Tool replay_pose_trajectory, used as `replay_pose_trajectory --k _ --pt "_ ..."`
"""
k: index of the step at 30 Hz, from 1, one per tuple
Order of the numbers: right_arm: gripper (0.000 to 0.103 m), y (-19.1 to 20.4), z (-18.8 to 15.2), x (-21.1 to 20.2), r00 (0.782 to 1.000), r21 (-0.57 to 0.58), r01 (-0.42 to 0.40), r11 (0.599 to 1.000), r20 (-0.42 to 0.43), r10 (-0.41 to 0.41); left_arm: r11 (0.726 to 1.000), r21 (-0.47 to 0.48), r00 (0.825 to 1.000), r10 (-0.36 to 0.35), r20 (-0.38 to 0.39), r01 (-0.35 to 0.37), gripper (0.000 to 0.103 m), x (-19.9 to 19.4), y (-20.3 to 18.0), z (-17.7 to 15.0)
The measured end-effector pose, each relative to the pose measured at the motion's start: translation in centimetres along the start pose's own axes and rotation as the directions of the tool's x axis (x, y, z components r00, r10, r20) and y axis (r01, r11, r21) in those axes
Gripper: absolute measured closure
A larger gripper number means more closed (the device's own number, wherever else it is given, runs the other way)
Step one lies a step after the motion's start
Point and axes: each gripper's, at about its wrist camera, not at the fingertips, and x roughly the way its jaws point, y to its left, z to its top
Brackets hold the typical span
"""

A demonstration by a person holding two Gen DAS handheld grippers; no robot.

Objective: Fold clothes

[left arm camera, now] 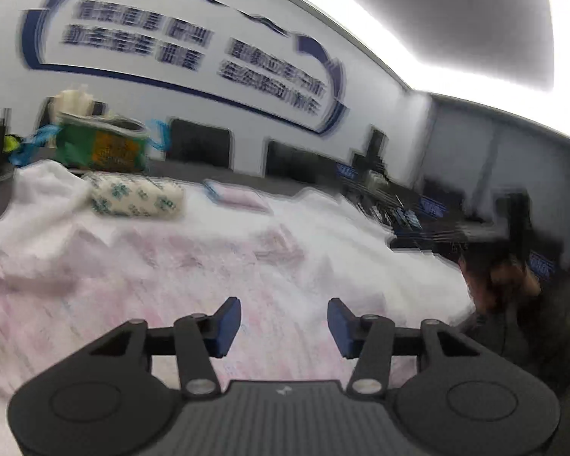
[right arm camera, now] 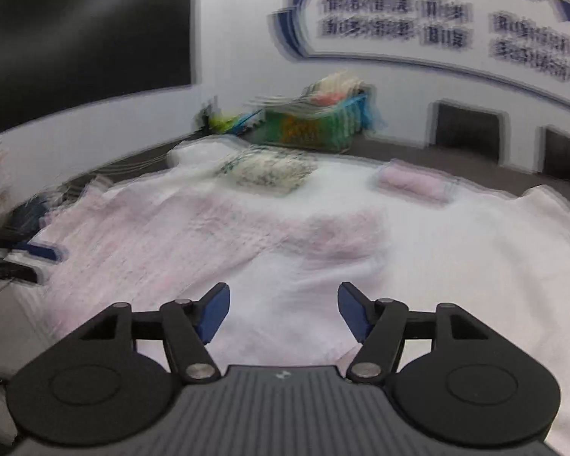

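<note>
Our left gripper and right gripper hang spread, empty, over the pale pink cloth — the blue wall lettering is blurred, unreadable; a green basket sits beyond.

green basket | wall sign | dark chairs

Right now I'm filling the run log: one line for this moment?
left gripper: open, empty | right gripper: open, empty | pink garment: spread, unfolded | views: motion-blurred
</note>
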Motion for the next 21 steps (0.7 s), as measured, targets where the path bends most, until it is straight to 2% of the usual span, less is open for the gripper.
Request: replay_pose_trajectory --k 2,3,4,6,10,12,15,19,21 --pt "0.031 -1.3 1.5 0.2 0.996 0.025 0.066 0.997 0.062 -0.068 0.995 -0.054 0.996 0.090 0.022 -0.088 0.038 1.4 1.0 2.9" --pt "0.028 -1.8 2.2 0.6 0.992 0.038 0.100 0.994 0.079 -0.102 0.988 -0.073 0.990 0.139 0.015 -0.137 0.038 2.4 1.4 4.2" --pt "0.027 -2.4 2.9 1.2 0.987 0.049 0.134 0.990 0.085 -0.137 0.976 -0.073 0.979 0.204 -0.027 -0.206 0.038 4.3 1.9 5.8" --pt "0.026 -3.4 4.3 2.6 0.975 0.066 0.200 0.978 0.087 -0.205 0.966 -0.060 0.966 0.249 -0.067 -0.253 0.039 7.4 2.6 7.8" --pt "0.026 -5.0 5.8 6.3 0.965 0.059 0.259 0.964 0.039 -0.261 0.975 -0.036 0.965 0.214 -0.149 -0.222 0.037 13.6 3.7 9.4" --pt "0.026 -5.8 5.9 8.1 0.968 0.064 0.247 0.967 0.017 -0.249 0.967 0.001 0.949 0.248 -0.194 -0.253 0.037 15.8 4.1 8.6" --pt "0.026 -6.8 5.3 10.1 0.974 0.065 0.226 0.972 -0.030 -0.225 0.963 -0.026 0.933 0.255 -0.255 -0.270 0.037 17.6 5.6 6.7" --pt "0.026 -8.2 4.2 13.5 0.979 0.074 0.158 0.985 -0.139 -0.147 0.961 -0.114 0.934 0.211 -0.288 -0.252 0.037 18.7 8.0 5.6" --pt "0.026 -8.5 3.8 14.8 0.981 0.089 0.116 0.989 -0.166 -0.100 0.965 -0.112 0.935 0.194 -0.297 -0.236 0.037 19.6 8.7 5.8"
